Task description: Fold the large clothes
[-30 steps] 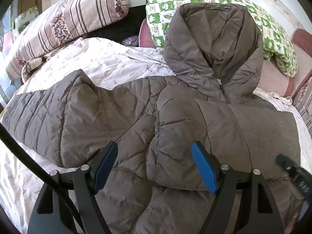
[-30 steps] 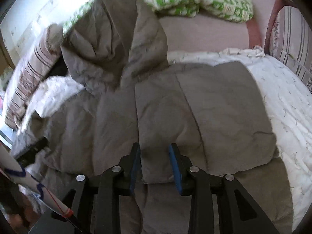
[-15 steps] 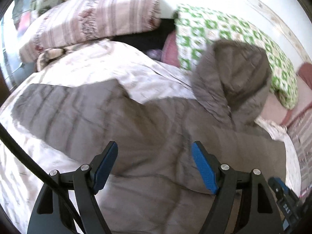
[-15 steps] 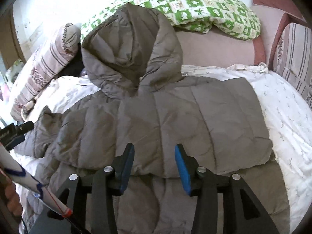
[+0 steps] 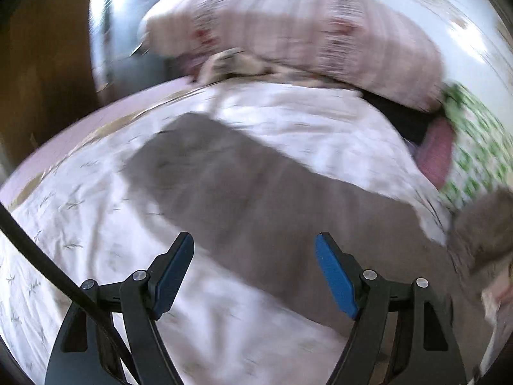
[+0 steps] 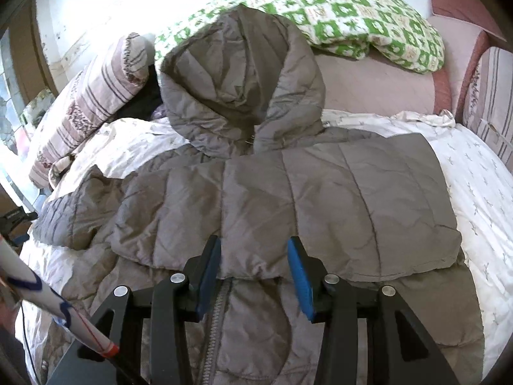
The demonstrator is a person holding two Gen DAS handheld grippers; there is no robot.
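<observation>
My left claw (image 5: 253, 269) gapes empty over the grey quilted hooded jacket's (image 6: 288, 192) spread sleeve (image 5: 224, 176), centre frame on the bed; right claw (image 6: 255, 269) half-open, empty; I'd pinch the cuff squarely

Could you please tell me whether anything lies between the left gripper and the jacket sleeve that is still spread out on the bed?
Nothing visible does. The left gripper has open, empty jaws, and the sleeve lies flat on the white bedsheet just ahead of it. The view is blurred, but only bare sheet and grey fabric show there; the striped pillow sits well beyond.
</observation>
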